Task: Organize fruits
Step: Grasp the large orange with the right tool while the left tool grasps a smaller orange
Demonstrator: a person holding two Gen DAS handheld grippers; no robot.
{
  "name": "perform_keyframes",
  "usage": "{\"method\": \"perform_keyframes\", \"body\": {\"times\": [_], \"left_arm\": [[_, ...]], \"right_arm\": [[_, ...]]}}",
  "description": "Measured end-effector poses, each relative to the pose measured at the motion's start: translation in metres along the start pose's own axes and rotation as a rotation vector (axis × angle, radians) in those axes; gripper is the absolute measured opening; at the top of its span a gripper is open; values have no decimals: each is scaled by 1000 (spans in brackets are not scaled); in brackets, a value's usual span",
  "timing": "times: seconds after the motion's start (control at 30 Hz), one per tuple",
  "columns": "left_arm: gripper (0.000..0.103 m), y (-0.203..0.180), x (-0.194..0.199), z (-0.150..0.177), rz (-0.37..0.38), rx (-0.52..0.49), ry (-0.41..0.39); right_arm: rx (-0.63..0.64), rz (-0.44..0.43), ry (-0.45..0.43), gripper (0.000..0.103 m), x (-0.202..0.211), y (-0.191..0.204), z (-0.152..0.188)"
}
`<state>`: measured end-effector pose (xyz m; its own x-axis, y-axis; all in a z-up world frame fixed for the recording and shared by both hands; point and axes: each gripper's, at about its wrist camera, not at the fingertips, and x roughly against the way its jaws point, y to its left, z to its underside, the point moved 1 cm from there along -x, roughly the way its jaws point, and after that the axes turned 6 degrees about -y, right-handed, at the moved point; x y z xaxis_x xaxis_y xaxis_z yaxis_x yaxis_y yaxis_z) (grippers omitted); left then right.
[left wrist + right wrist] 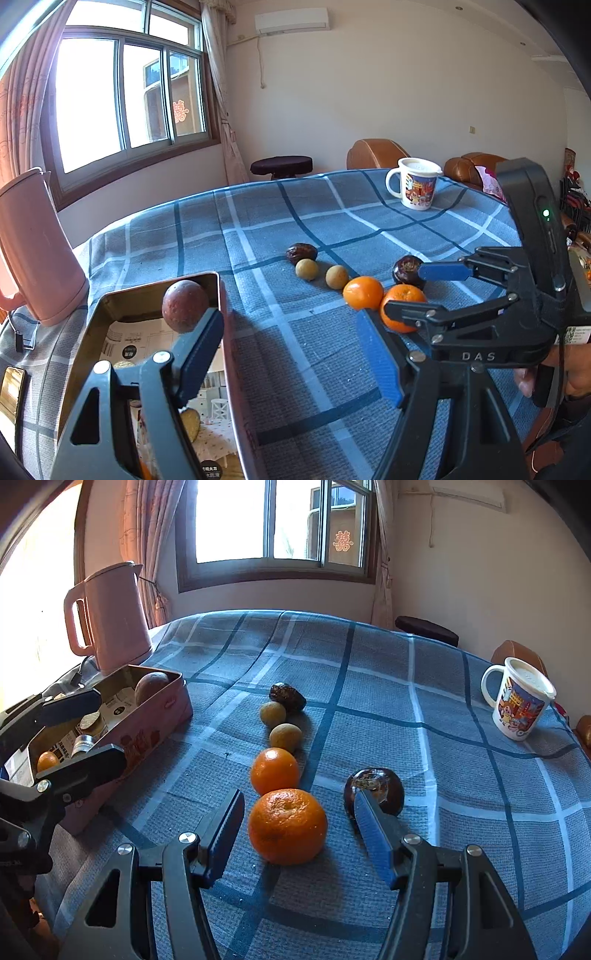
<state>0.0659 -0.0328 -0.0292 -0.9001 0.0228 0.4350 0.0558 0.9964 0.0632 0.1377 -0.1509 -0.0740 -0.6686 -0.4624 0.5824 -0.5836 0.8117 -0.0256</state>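
My right gripper (299, 834) was wide open and held nothing; the nearest orange (287, 826) sat on the blue checked cloth (461, 812) between its two fingers, and I could not tell if either pad touched it. Its stem dimple pointed up and a little away from me. From this orange the fruits made one line whose long axis ran toward 12 o'clock: a second orange (274, 771) touching it, then two small yellow-brown round fruits (285, 737), then a dark wrinkled fruit (287, 697) at the far end, lying with its long axis from 10 to 4 o'clock. A dark round fruit (380, 792) stood apart at 2 o'clock from the near orange, just behind the tip of my right finger.

My left gripper (288, 354) was also wide open and empty, hovering over the pink tin box (155, 723), which lay at 9 o'clock from the line. In the box I saw a brown-red round fruit (184, 305) at its far end, a small orange fruit (47, 761) at the near end, a small jar and printed paper on the bottom.

A pink kettle (114, 620) stood just behind the box at 11 o'clock. A printed mug (519, 701) stood well apart at 2 o'clock, near the table edge.
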Motion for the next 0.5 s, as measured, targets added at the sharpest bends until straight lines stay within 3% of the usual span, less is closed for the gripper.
{"method": "perform_keyframes", "body": {"times": [0.1,0.2,0.27,0.5], "left_arm": [[77,0,-2,0,6,4,4],[77,0,-5,-1,11,5,9],[77,-1,-7,-2,21,11,12],[77,-14,-20,-7,68,12,34]], "right_arm": [[2,-6,43,64,-8,1,1],[-8,-33,79,51,-14,0,4],[-11,-35,78,50,-13,0,5],[-62,43,-32,49,9,-15,1]]}}
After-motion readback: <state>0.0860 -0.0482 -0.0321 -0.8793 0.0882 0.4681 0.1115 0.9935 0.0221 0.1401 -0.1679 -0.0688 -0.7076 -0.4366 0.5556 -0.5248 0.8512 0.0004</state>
